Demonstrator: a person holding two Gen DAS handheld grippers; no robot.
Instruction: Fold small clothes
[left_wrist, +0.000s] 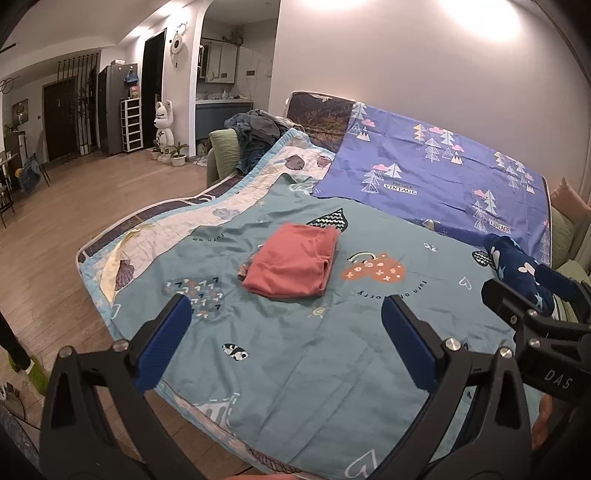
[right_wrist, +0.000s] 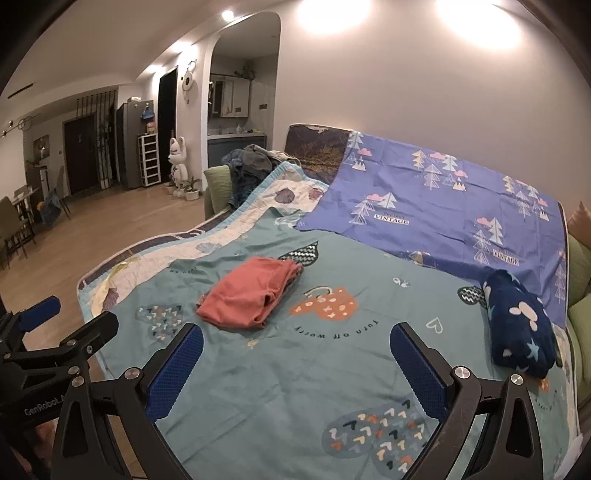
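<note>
pink garment (left_wrist: 291, 260): lies folded into a compact packet on the teal sheet (left_wrist: 332, 362), out ahead of both tools and touching neither; its layered edges face the right side of the packet.
navy fleece piece (right_wrist: 517, 325): sits bunched at the right edge of the bed, partly on the teal sheet and just below the purple sheet (right_wrist: 443, 192); it looks unfolded, so i judge it the next item.
left gripper (left_wrist: 288, 339): jaws wide apart, nothing between them, only sheet beneath.
right gripper (right_wrist: 295, 365): jaws wide apart too and empty; the navy fleece piece is off to its right, not between the fingers.
risk, sheet snag: the teal sheet is loose and creased; a low pinch for the fleece could catch the sheet with it and drag the pink garment out of its fold.
risk, bed edge: the fleece lies close to the right edge, so a sideways push instead of a clean lift could send it off the side.
risk, thick fabric: plush, bunched cloth may be caught by one layer only, so it could unroll unevenly when lifted.
risk, tools colliding: the two tools sit just beside each other, each showing in the other's view; both reaching right together could knock them.
</note>
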